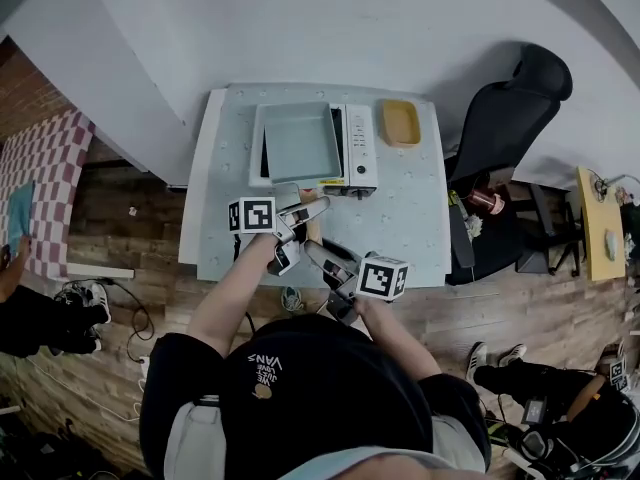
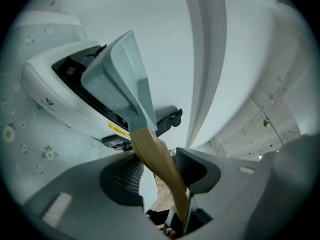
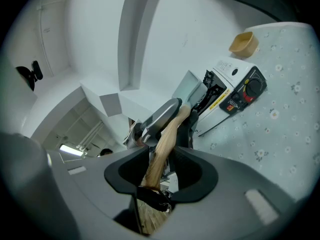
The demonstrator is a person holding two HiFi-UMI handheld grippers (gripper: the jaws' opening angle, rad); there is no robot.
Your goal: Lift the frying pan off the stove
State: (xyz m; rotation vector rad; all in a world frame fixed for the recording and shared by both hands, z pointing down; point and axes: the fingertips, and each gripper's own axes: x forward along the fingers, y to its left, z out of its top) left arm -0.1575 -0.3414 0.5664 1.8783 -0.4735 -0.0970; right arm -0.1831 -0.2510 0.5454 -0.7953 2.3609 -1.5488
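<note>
A square pale blue-green frying pan point(image 1: 297, 140) with a wooden handle point(image 1: 310, 230) hangs tilted over the white portable stove point(image 1: 359, 148) on the table. In the left gripper view the pan point(image 2: 120, 79) stands raised off the stove point(image 2: 55, 89), its handle point(image 2: 157, 156) running back between the jaws. My left gripper point(image 1: 296, 222) is shut on the handle near the pan. My right gripper point(image 1: 326, 259) is shut on the same handle point(image 3: 162, 144) further back, just behind the left gripper's grey finger point(image 3: 160, 115). The burner under the pan is hidden.
A yellow bowl point(image 1: 400, 121) sits at the table's far right corner. The flower-patterned tabletop point(image 1: 415, 218) ends close to my body. A black office chair point(image 1: 510, 108) stands to the right, a white wall lies behind, and cables and another person's shoes lie on the floor at left.
</note>
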